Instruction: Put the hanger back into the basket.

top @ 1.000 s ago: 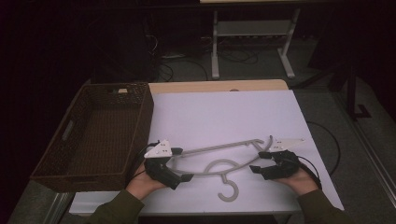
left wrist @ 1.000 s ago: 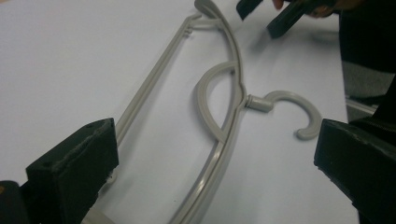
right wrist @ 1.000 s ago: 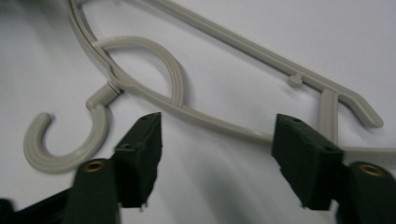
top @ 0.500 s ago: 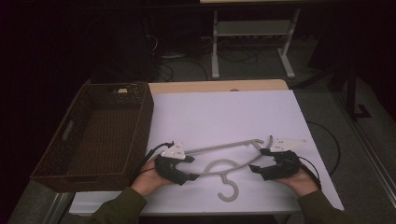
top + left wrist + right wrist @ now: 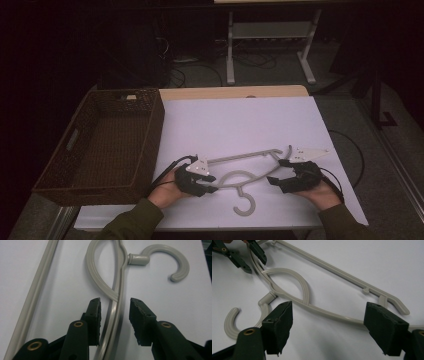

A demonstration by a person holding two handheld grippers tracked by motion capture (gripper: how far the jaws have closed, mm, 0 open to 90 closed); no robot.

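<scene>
A grey plastic hanger [image 5: 250,172] lies flat on the white sheet covering the worktop [image 5: 240,120], its hook [image 5: 244,204] pointing toward the person and its straight bar on the far side. One claw addresses each shoulder, presumably so that the long, springy frame can be lifted level from both ends rather than swinging from one.

Left claw [image 5: 210,182]: its jaws have just been closing and now straddle the left shoulder arm. In the left gripper view a visible gap remains between each pad and the plastic, so the hanger [image 5: 117,297] is between the pads [image 5: 140,320] but not yet pinched.

Right claw [image 5: 275,177]: the jaws stand wide apart over the right shoulder arm, which runs across the gap in the right gripper view [image 5: 329,312]. The pads [image 5: 279,322] sit clear of it and hold nothing. Whether the lower tips rest on the sheet is hard to tell from this angle.

Edges and room: a woven basket [image 5: 75,150] stands at the left of the worktop, its near right corner close to the left hand [image 5: 165,192], so leftward travel is tight unless the hanger is raised above the rim. The right claw sits near the right border of the sheet. The far half of the sheet is open and offers the most room for moving, while the hook lies near the front edge.
</scene>
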